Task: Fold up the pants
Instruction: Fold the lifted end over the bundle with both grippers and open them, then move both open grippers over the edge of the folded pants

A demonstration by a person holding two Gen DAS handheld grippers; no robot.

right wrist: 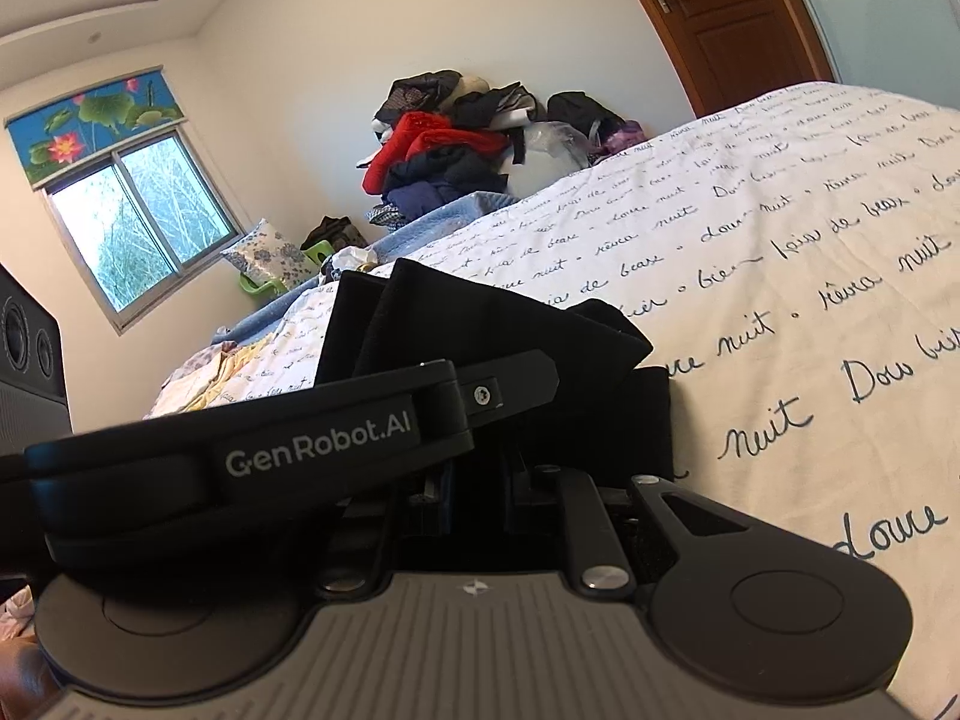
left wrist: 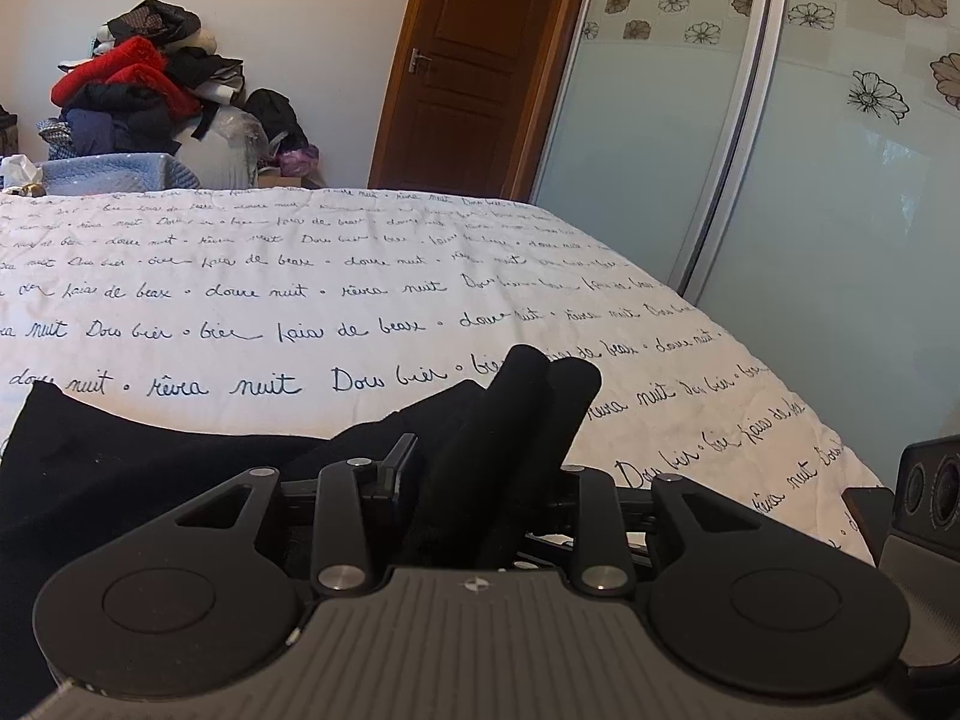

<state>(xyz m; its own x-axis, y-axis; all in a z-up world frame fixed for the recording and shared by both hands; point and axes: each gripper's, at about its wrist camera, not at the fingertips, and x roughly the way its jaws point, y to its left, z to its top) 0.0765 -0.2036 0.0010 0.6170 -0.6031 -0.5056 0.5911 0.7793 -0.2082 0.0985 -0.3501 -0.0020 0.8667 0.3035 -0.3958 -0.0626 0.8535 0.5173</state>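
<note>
My left claw pinches a bunched fold of the black pants, which stick up between its fingers. My right claw is buried in the same cloth; I cannot tell its state. The pants lie at the near edge of the bed. Beyond: clothes pile, door.
</note>
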